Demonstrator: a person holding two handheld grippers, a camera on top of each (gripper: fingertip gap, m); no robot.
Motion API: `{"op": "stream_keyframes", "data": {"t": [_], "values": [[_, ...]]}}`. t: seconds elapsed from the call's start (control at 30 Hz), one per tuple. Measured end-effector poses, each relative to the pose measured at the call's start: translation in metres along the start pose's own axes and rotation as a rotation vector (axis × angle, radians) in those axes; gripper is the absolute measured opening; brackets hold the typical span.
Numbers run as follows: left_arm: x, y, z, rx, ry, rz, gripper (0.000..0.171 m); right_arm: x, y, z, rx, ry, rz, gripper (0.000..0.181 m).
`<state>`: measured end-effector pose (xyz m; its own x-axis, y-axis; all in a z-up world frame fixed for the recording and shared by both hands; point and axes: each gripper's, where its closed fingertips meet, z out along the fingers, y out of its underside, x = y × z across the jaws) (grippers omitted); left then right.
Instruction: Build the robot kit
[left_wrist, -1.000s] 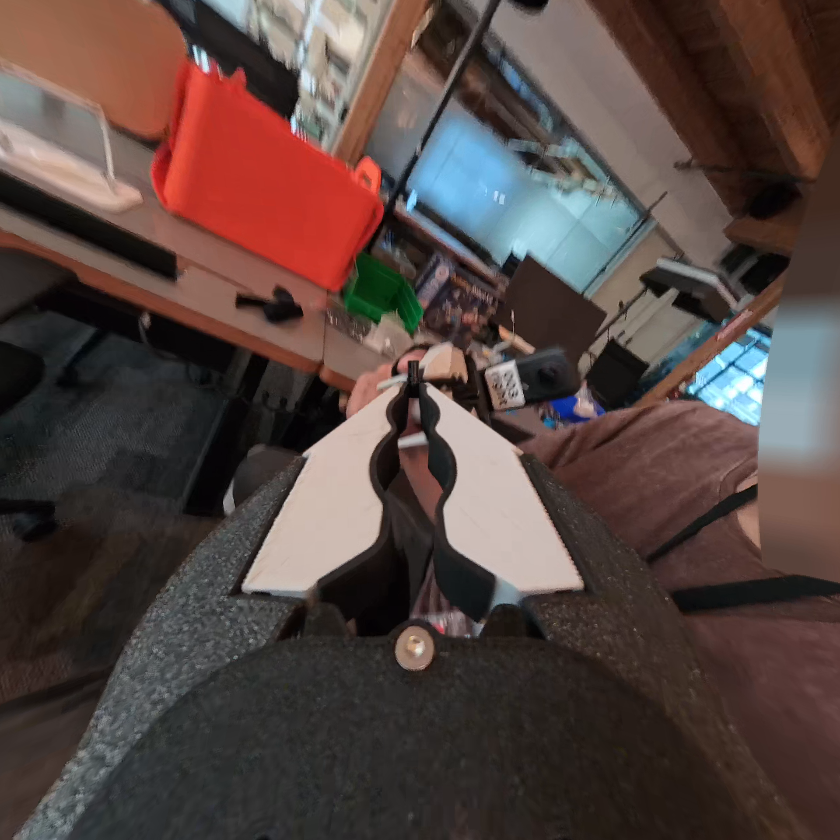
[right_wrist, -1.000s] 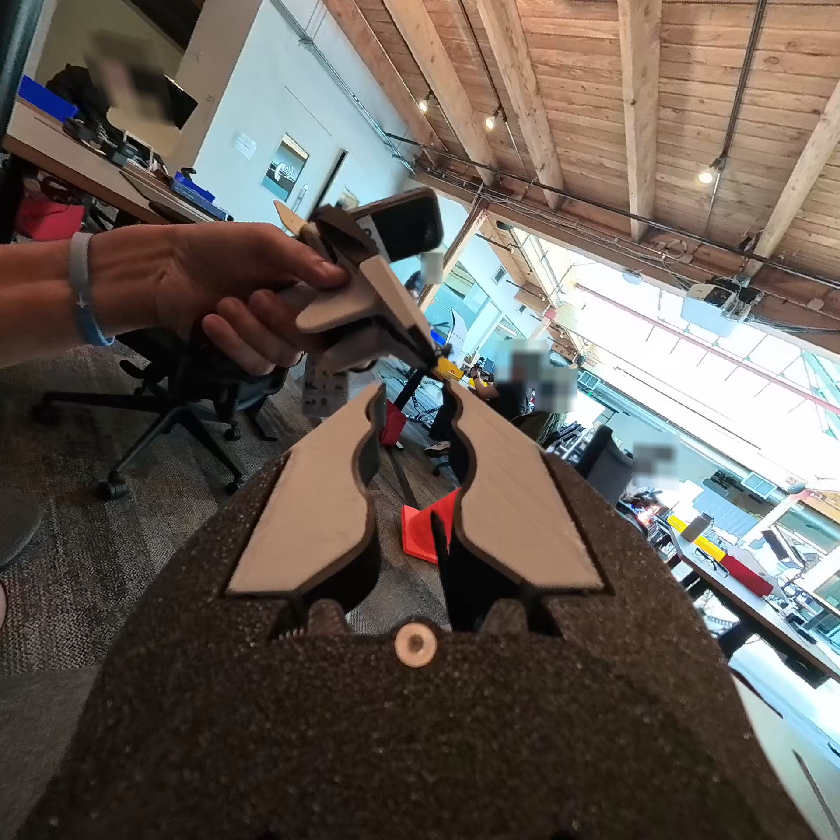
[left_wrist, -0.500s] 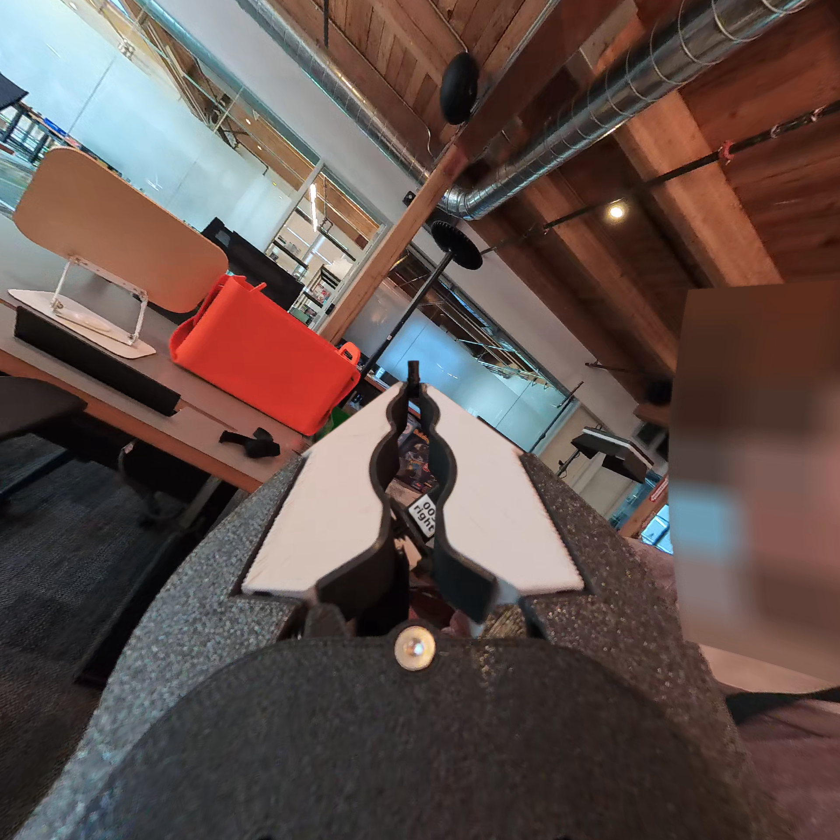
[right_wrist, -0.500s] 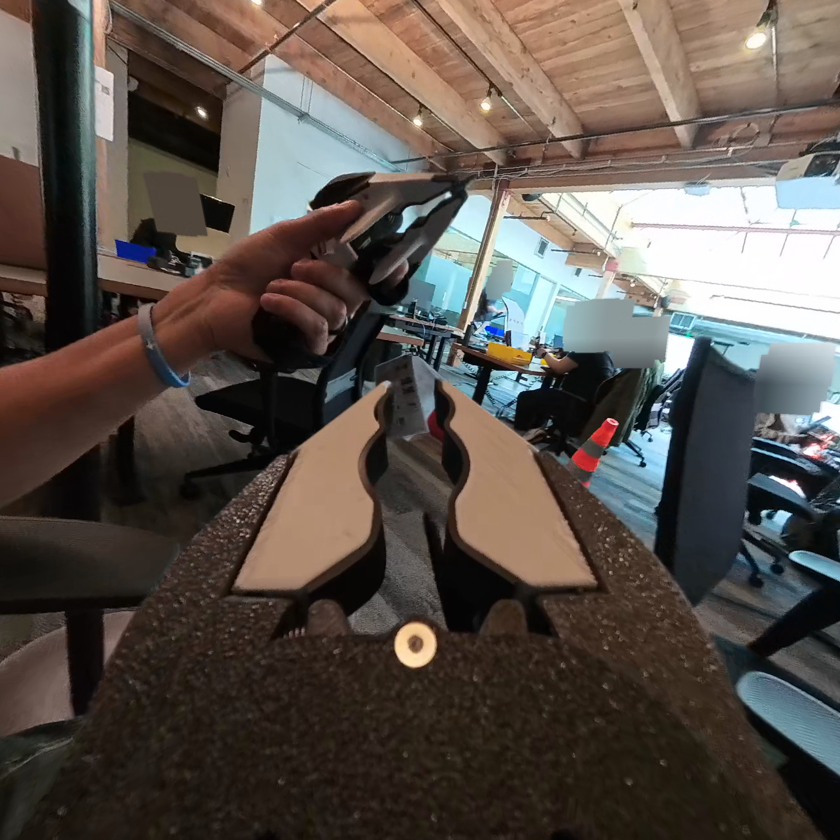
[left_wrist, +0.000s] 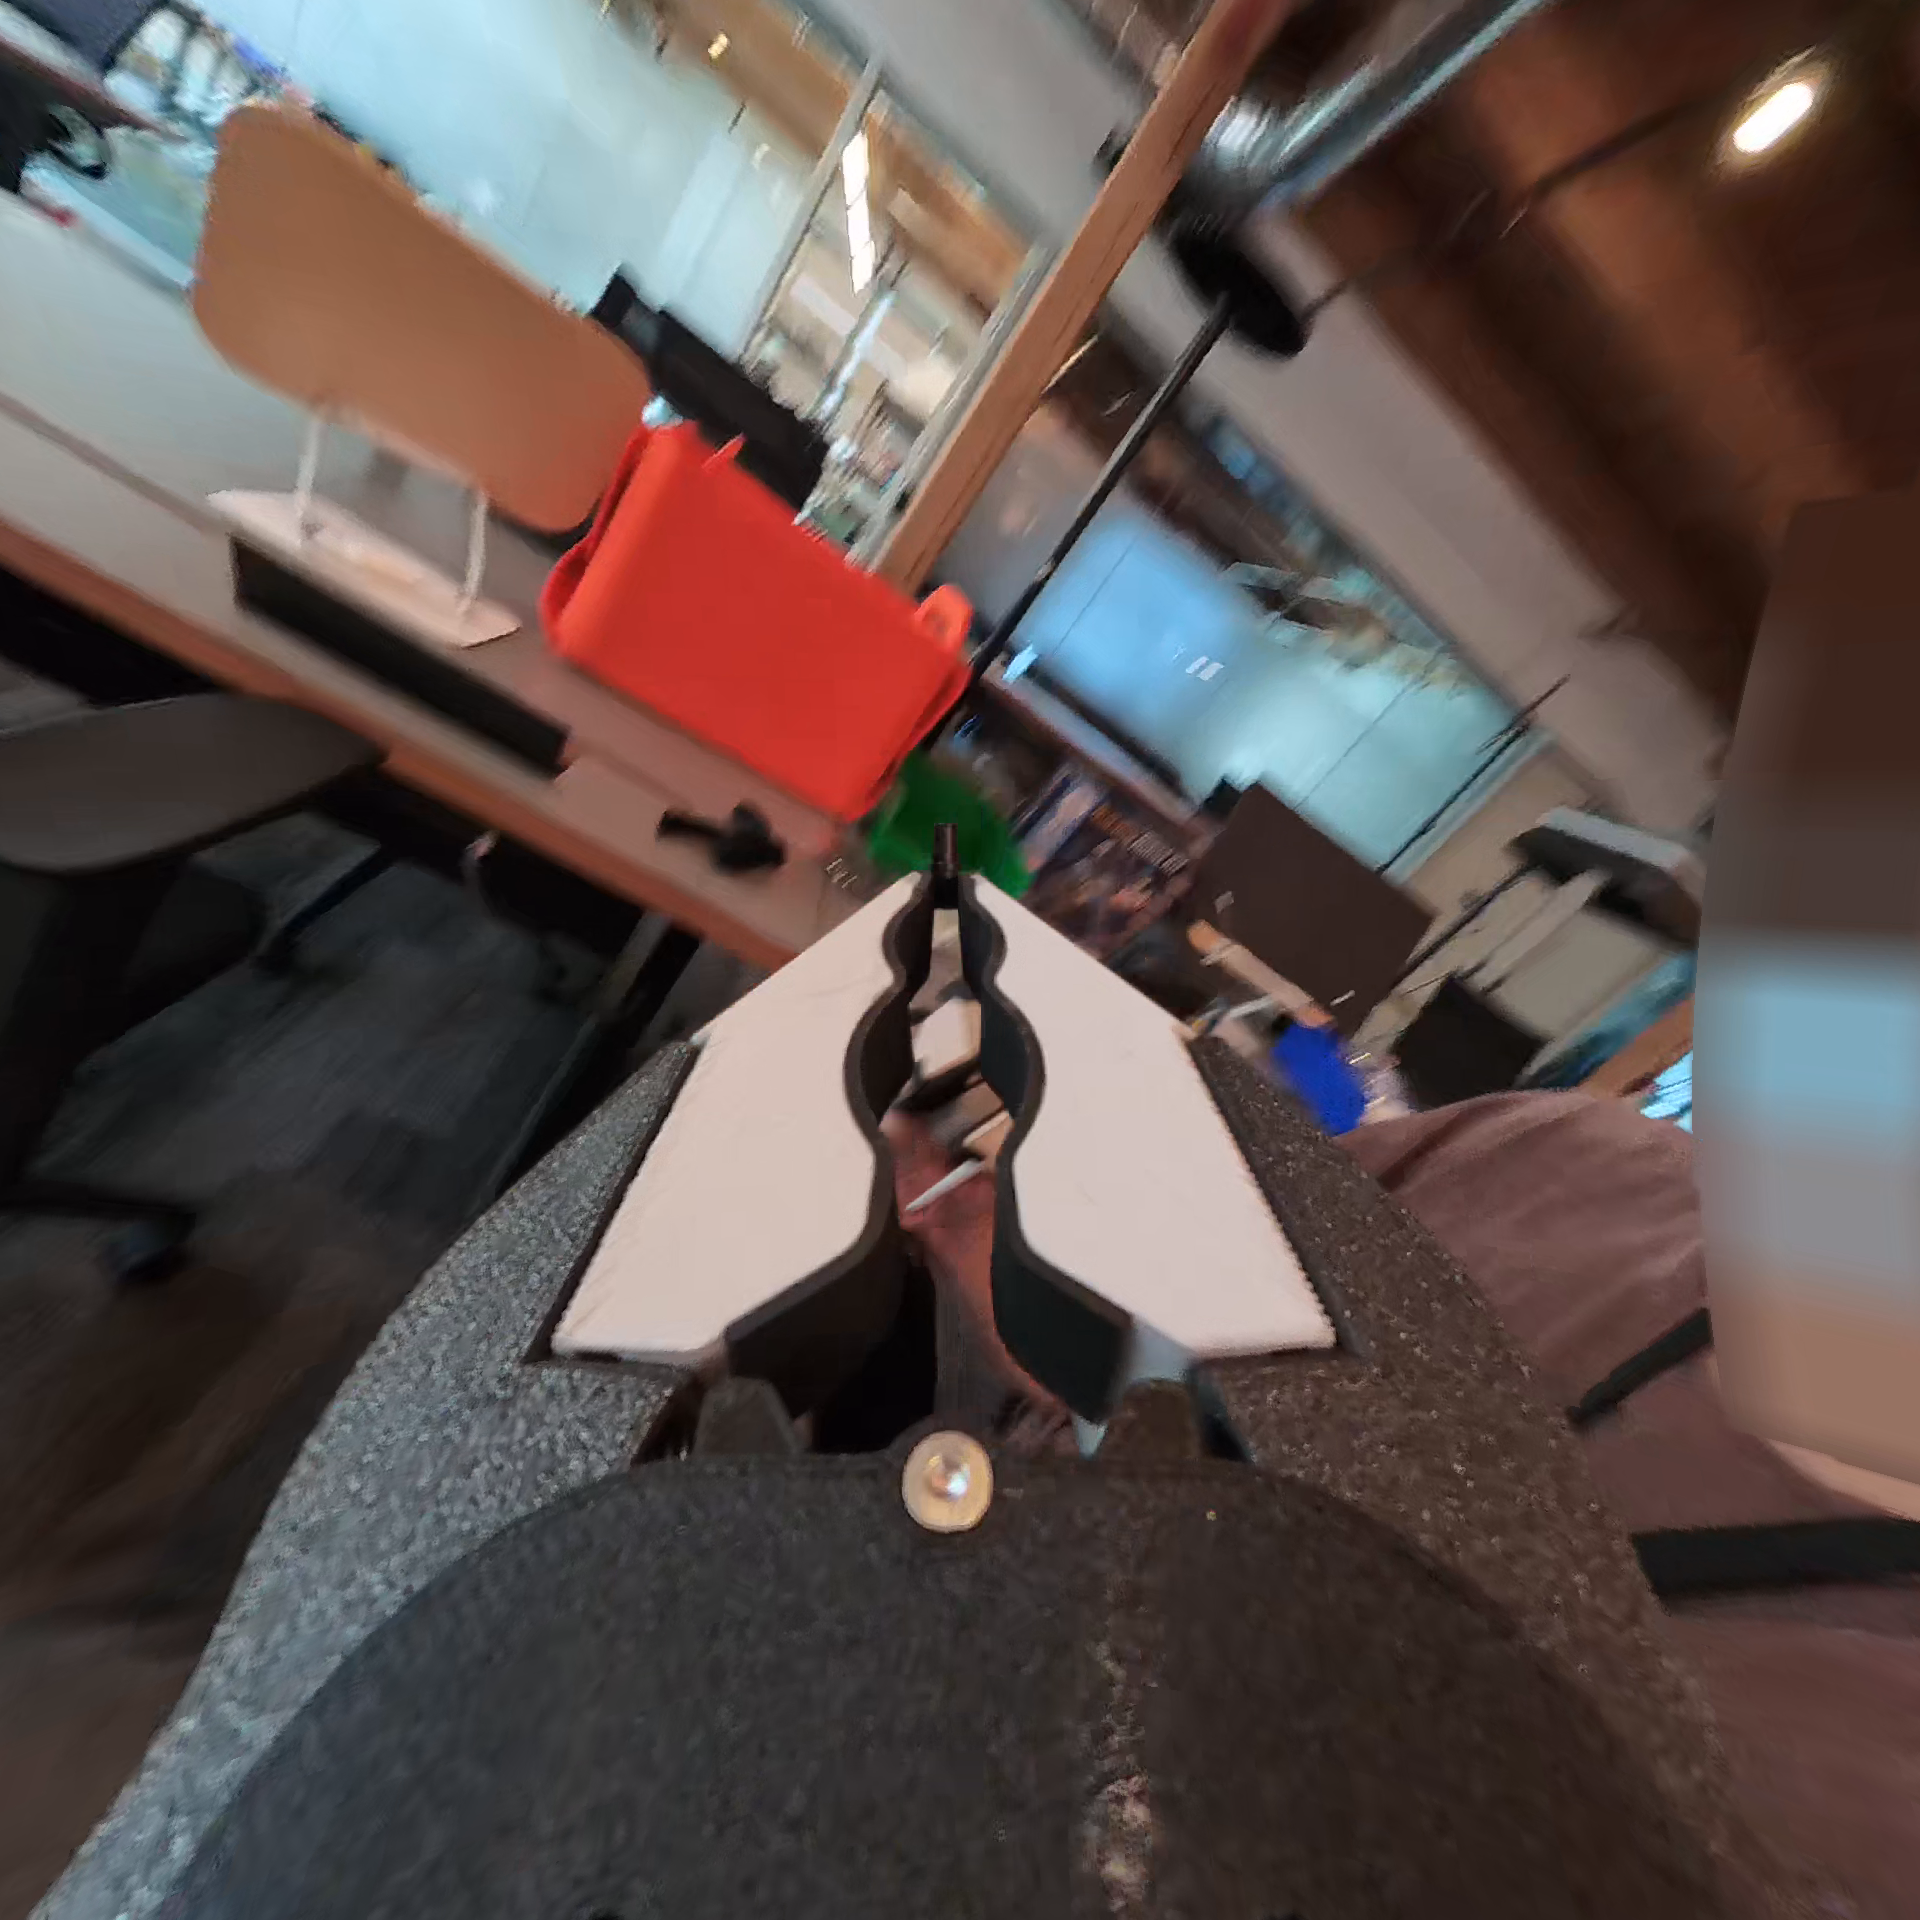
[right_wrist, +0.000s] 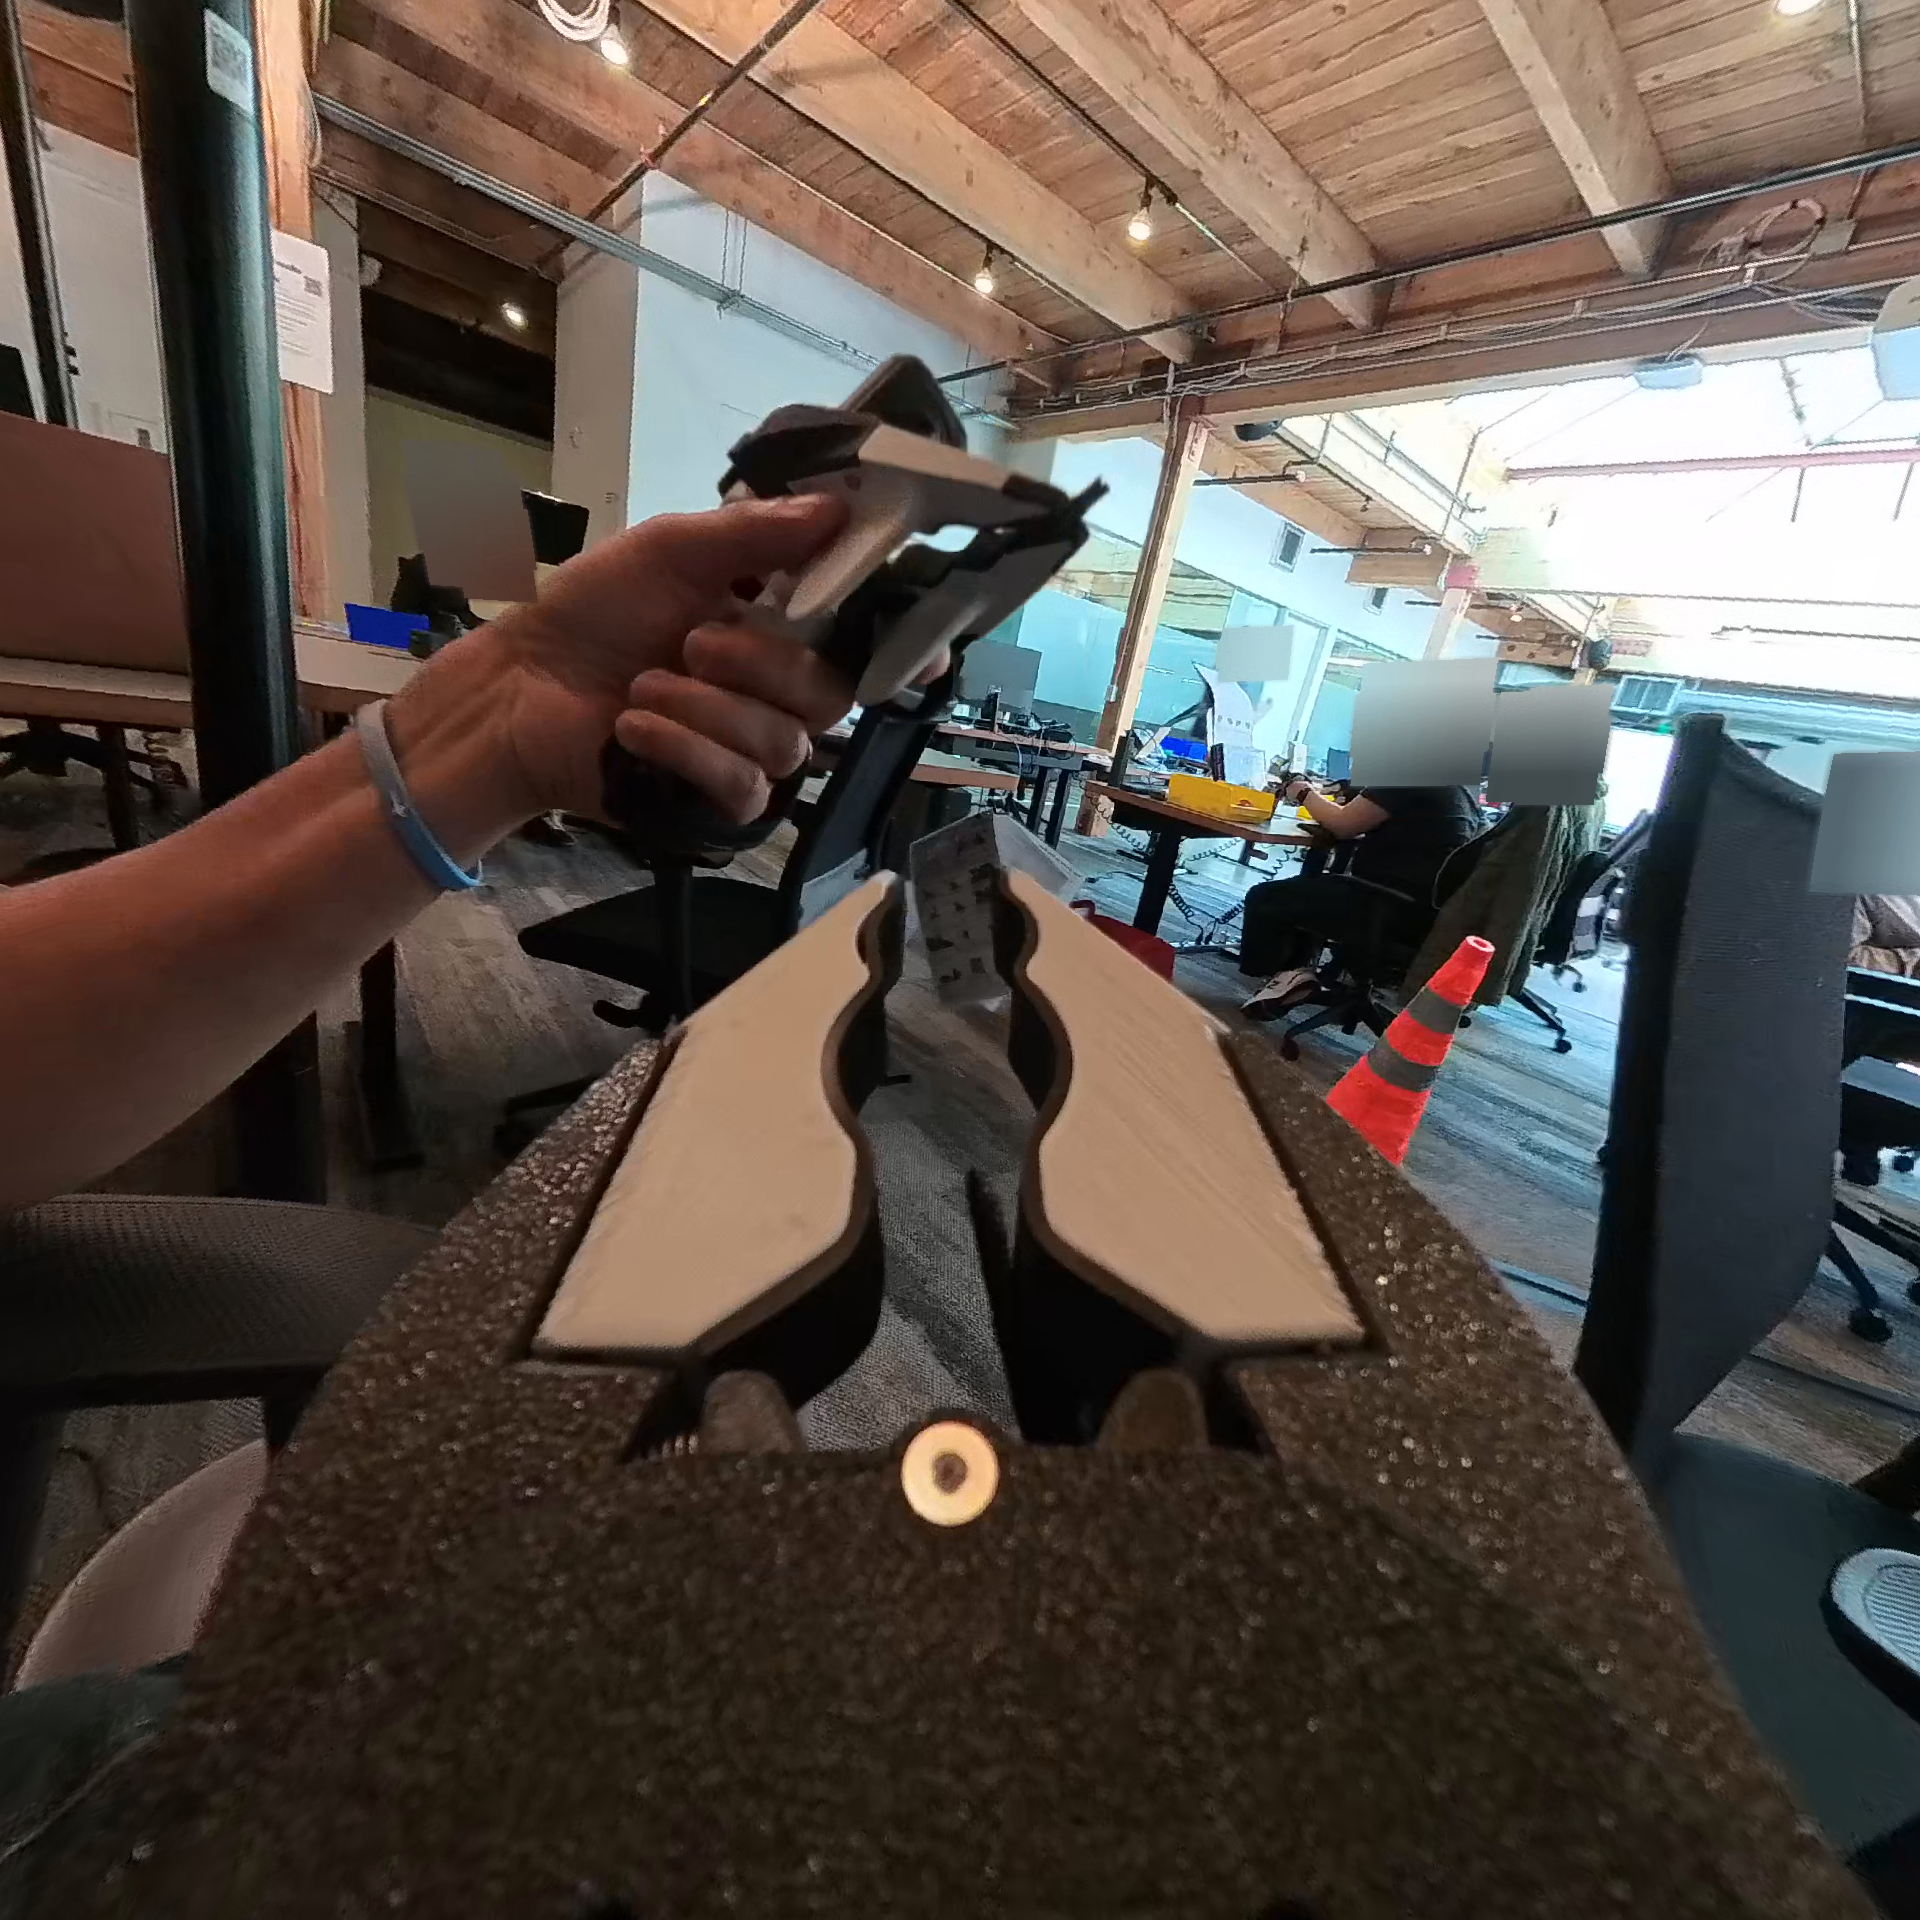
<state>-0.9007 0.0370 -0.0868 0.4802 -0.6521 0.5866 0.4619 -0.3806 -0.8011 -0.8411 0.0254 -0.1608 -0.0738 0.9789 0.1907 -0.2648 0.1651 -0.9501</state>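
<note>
**Right gripper** (right_wrist: 945, 896): fingers apart, nothing between them. You hold it in the air, pointing out across the office floor.

**Left gripper** (left_wrist: 943, 883): fingers drawn together at the tips. A small black stub (left_wrist: 943, 847) stands out from between them; you cannot tell whether it is gripped or part of the tool.

**Relation:** in the right wrist view, the left gripper lies up and to the left of the right gripper's tips, apart from them. Its long axis runs crosswise, tips toward the right of the view. Your left hand (right_wrist: 634, 675), with a blue wristband (right_wrist: 416, 821), is wrapped round its handle.

**White tag** (right_wrist: 958, 920): hangs below the left gripper and shows in the gap between the right gripper's tips, farther off.

**Beyond, left wrist view (blurred):** an orange bin (left_wrist: 748, 623) on a desk (left_wrist: 623, 795), back from its near edge, with a green thing (left_wrist: 894, 831) just behind the tips.

**Beyond, right wrist view:** an orange cone (right_wrist: 1423, 1039) on the floor, to the right.
</note>
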Motion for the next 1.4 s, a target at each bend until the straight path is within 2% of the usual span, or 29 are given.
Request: {"op": "stream_keyframes", "data": {"t": [0.17,0.53,0.6,0.8,0.9,0.97,1.03,1.1,1.23,1.33,1.4], "values": [[-0.001,0.012,0.008,-0.079,-0.062,0.090,0.004,0.003,-0.005,-0.005,0.030,-0.032,0.078,0.016],[0.005,0.017,0.013,-0.123,-0.108,0.199,0.004,0.005,-0.006,-0.007,0.050,-0.055,0.145,0.015],[0.001,0.011,0.010,-0.097,-0.148,0.226,0.004,0.004,-0.005,-0.006,0.044,-0.056,0.146,0.015],[-0.018,-0.023,-0.019,0.024,-0.389,0.391,0.004,0.003,-0.001,-0.005,0.024,-0.054,0.135,0.015],[-0.012,-0.023,-0.022,0.012,-0.389,0.413,0.004,0.003,-0.001,-0.004,0.030,-0.053,0.145,0.015],[-0.018,-0.022,-0.023,-0.014,-0.451,0.455,0.004,0.004,-0.002,-0.004,0.034,-0.054,0.172,0.014],[-0.025,-0.015,-0.021,-0.081,-0.525,0.563,0.005,0.007,-0.004,-0.003,0.037,-0.046,0.224,0.014],[-0.024,-0.005,-0.011,-0.155,-0.542,0.695,0.005,0.016,-0.002,0.001,0.008,-0.012,0.320,0.014],[-0.013,0.025,0.018,-0.266,-0.506,1.113,0.004,0.028,0.002,0.008,-0.062,0.049,0.537,0.029],[-0.020,0.042,0.032,-0.358,-0.548,1.275,0.004,0.027,-0.001,0.008,-0.077,0.036,0.630,0.042],[-0.023,0.051,0.038,-0.406,-0.560,1.367,0.004,0.028,-0.004,0.005,-0.068,0.027,0.656,0.037]]}}
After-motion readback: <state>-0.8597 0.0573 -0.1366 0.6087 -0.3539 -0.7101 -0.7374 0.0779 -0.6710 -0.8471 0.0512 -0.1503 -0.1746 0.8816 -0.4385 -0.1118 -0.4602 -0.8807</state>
